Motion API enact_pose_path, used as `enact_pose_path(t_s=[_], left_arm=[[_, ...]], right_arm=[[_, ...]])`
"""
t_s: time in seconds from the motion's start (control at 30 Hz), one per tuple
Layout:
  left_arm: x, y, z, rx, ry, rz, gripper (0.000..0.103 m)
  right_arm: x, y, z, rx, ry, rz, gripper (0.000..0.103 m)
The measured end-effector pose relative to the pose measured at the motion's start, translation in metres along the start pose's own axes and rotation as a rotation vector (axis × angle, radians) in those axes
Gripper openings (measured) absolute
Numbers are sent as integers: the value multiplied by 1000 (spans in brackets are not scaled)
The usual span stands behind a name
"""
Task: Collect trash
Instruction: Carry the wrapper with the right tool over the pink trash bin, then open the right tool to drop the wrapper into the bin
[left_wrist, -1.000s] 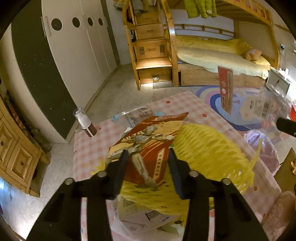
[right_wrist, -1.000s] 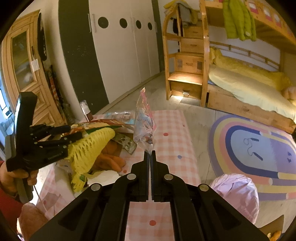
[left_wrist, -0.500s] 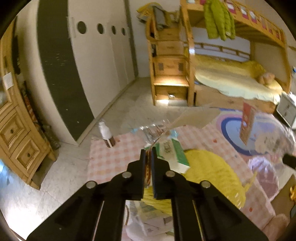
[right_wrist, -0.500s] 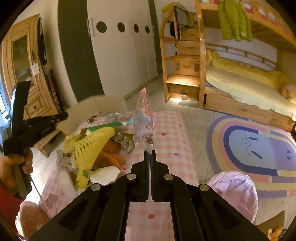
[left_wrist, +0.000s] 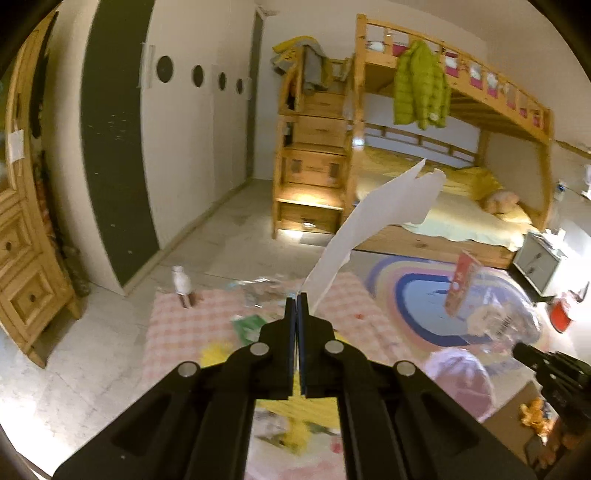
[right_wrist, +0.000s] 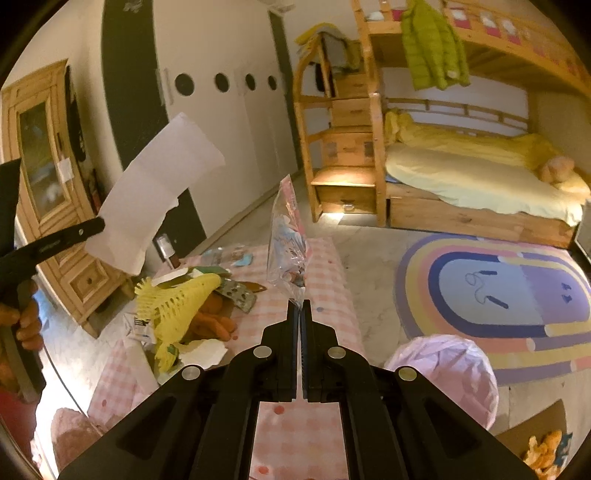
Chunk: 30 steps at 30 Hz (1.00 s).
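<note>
Pressed together, the black fingers of the left gripper pinch the lower corner of a stiff white sheet of torn paper, which rises up and to the right with a ragged far edge. Just as tightly closed, the right gripper nips the bottom of a crinkled clear plastic wrapper with a pink printed strip, standing upright above its tips.

Below both lies a low surface under a pink-and-white checked cloth, strewn with trash: a yellow foam mesh sleeve, orange carrot-like pieces, a silvery blister pack and torn white scraps. A small white-capped brown bottle stands at the cloth's far left corner.

Only the right wrist view shows the sheet broadside, flat and creased, gripped near the left edge by the other tool, with a hand on its handle; there the trash reads sharply. The left wrist view is blurred below, yet shows the wrapper's barcode label and red header card at right. A crumpled pale pink bag sits near right, on the floor beside a rainbow oval rug.
</note>
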<state>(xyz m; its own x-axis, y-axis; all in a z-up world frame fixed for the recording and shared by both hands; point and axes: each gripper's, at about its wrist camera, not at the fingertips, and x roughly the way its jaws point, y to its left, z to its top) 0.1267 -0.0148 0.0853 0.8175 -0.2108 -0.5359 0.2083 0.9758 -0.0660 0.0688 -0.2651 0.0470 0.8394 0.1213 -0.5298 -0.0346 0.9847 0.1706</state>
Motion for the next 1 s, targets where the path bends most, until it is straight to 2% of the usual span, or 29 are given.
enact_pose_path(t_s=[0.23, 0.5, 0.7, 0.93, 1.0], left_arm=[[14, -76, -31, 13, 61, -145, 0], [74, -175, -72, 151, 181, -235, 0], [132, -237, -98, 236, 318, -309, 0], [172, -284, -108, 291, 373, -335, 0], [180, -292, -111, 296, 384, -342, 0]], right_arm=[[-17, -51, -27, 95, 24, -110, 1], [-12, -134, -80, 282, 130, -265, 1], [7, -174, -104, 379, 189, -302, 1], [43, -206, -117, 434, 246, -331, 1], [52, -212, -120, 435, 256, -327, 5]])
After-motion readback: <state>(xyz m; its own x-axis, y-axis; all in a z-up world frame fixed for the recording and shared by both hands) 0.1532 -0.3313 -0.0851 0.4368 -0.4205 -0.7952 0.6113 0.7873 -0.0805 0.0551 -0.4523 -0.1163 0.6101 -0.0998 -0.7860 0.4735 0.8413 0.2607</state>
